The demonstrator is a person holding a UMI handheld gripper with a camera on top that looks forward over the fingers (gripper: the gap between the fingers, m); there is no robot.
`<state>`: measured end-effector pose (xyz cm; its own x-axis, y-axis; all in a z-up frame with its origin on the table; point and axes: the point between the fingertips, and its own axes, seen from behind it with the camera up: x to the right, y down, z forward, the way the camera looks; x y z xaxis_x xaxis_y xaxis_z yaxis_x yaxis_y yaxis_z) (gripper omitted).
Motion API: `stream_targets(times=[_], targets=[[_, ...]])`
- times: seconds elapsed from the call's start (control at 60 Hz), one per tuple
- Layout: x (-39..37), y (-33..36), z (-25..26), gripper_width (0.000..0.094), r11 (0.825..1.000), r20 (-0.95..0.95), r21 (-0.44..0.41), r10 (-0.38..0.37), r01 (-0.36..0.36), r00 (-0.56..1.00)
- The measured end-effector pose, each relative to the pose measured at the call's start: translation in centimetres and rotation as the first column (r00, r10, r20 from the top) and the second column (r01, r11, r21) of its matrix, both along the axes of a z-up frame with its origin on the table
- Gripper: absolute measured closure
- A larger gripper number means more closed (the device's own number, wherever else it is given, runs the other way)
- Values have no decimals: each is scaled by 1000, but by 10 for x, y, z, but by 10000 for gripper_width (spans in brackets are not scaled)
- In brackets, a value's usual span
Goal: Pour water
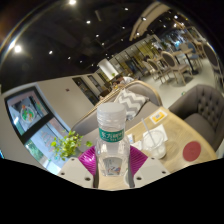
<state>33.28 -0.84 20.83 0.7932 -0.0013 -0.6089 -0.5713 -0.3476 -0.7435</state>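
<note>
The hand-held gripper (pixel 112 160) is clamped on a clear plastic water bottle (pixel 112 135) at lower centre of the frame, both magenta pads (pixel 89 159) pressing its ribbed lower body; the bottle's long axis stands upright, straight ahead along the fingers, white cap (pixel 112 108) still on, label band below the shoulder. The receiving vessel appears to be a clear glass (pixel 153 142) just right of the bottle on the pale round surface (pixel 175 128), so the pour would tilt rightward; a red coaster (pixel 192 151) lies further right, a leafy plant (pixel 68 146) to the left.
</note>
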Motion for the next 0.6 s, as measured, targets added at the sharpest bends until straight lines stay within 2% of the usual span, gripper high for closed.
stream_targets(times=[0.1, 0.2, 0.333, 0.433, 0.6], targets=[[64, -8, -3, 536, 999, 286, 32, -41, 33, 957], [124, -11, -29, 536, 996, 440, 25, -84, 81, 894], [178, -6, -80, 532, 991, 546, -43, -85, 129, 833], [196, -3, -124, 527, 987, 596, -98, -43, 125, 802], [207, -6, -165, 522, 984, 609, -137, -6, 113, 793]])
